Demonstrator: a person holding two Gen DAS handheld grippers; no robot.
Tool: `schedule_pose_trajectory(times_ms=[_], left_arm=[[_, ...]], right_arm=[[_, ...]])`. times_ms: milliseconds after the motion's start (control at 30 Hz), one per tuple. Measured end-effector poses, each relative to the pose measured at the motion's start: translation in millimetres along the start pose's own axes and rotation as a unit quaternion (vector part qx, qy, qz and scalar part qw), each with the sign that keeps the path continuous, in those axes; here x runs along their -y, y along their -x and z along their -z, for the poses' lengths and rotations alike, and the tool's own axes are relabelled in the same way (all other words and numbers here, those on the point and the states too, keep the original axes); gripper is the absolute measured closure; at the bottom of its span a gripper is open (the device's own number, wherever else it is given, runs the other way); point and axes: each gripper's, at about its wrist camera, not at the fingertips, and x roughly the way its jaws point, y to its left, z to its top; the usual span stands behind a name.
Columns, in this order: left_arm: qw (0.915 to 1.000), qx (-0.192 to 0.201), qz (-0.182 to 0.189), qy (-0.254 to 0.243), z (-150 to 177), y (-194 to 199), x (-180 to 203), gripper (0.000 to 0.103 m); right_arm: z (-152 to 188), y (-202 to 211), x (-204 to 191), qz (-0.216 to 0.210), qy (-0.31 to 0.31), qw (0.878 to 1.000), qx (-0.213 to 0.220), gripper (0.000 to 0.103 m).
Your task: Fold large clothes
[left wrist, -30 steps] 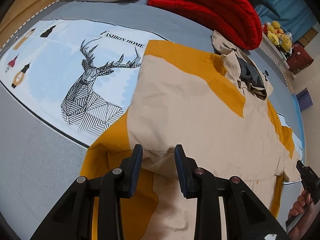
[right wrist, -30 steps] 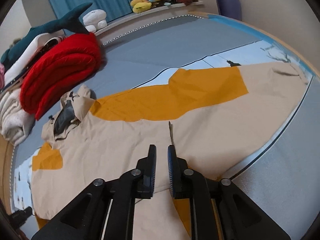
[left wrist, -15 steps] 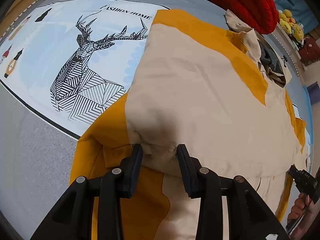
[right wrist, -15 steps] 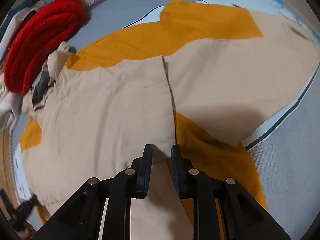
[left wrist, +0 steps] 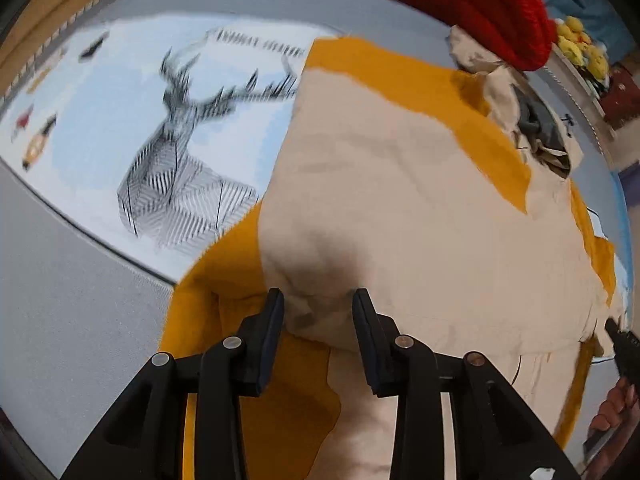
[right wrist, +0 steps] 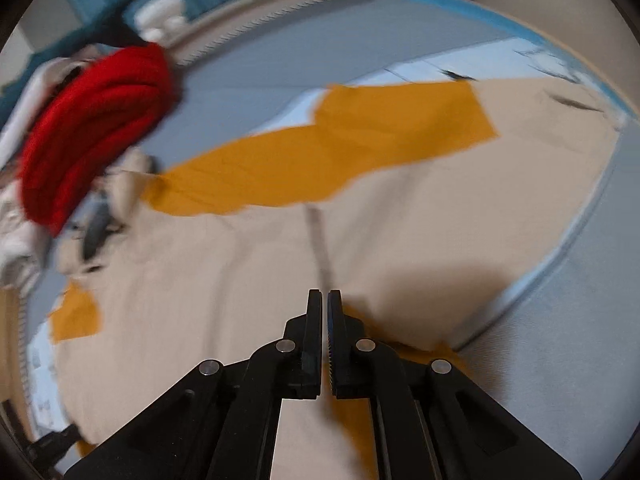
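Right claw (right wrist: pixel 324 300) has just closed, apparently pinching the jacket (right wrist: pixel 240 280) hem; left claw (left wrist: pixel 317 304), part open, brackets bunched fabric; lift seems ready.

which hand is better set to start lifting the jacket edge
Right. Its claw has just closed down at the jacket hem and looks pinched on it, while the left claw only straddles a bunched fold, not visibly clamped.
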Motion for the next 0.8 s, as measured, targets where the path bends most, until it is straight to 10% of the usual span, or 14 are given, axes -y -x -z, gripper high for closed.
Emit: schedule_pose_trajectory(times_ms=[133,233,800], left_arm=[[0.9996,-0.027,-0.004,0.002,6.3,-13.7,-1.1,0.070],[0.9996,-0.026,-0.005,-0.005,6.7,-10.7,5.8,0.070],[0.9939,0.045,-0.005,-0.100,45.0,42.4,66.7,0.062]], right_arm=[[13.9,-26.7,-17.7,-0.050,0.027,0.996,-0.074,0.069],[25.7,-48.3,-13.8,-0.020,0.030,0.991,-0.129,0.069],[8.6,46.2,-35.5,0.011,0.101,0.994,0.027,0.069]])
